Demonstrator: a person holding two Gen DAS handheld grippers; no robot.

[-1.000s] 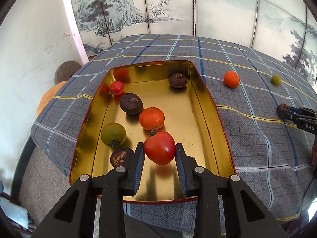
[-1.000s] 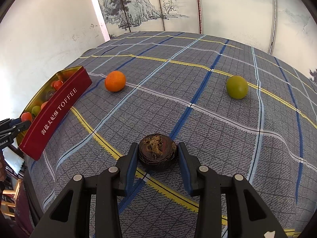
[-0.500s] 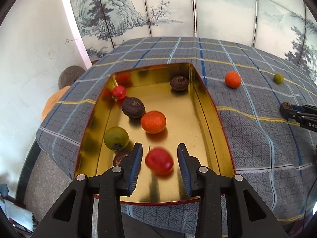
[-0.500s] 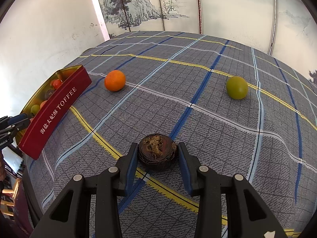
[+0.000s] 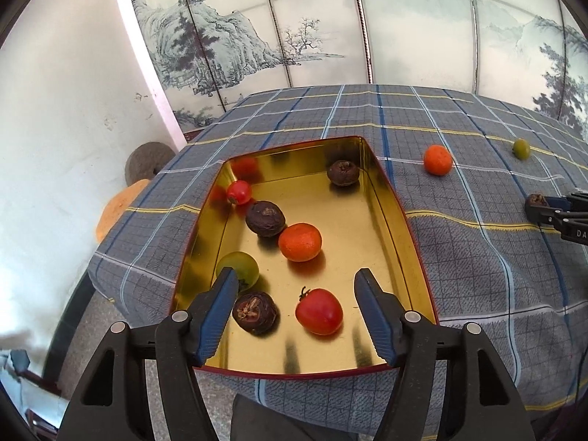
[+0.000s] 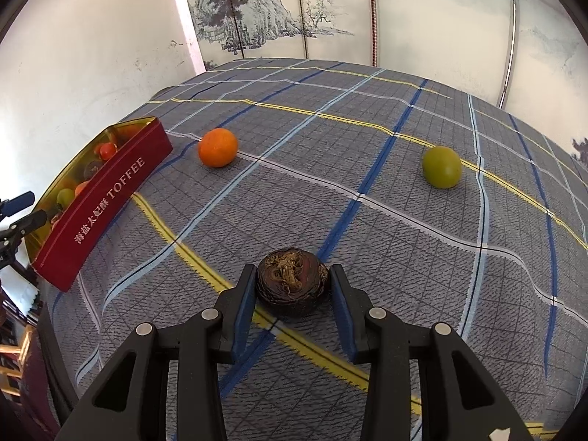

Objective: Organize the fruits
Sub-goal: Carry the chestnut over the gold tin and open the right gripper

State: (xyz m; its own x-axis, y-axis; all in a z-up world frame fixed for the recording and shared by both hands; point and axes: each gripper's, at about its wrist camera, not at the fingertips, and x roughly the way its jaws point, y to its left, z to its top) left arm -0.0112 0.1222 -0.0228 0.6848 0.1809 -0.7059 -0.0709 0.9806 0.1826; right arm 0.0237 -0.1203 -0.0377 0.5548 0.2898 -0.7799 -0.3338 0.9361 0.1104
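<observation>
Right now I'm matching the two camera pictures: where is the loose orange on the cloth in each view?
Left wrist view: the loose orange lies upper right, on the cloth just past the tin's far right corner.
Right wrist view: the same orange lies upper left, beside the tin's far end.
Shared landmark: the toffee tin.

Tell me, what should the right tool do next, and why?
Probably lift the dark brown fruit and carry it toward the tin. The right tool grips it on the cloth, while the left tool hangs open over the tin, its tomato released.
</observation>
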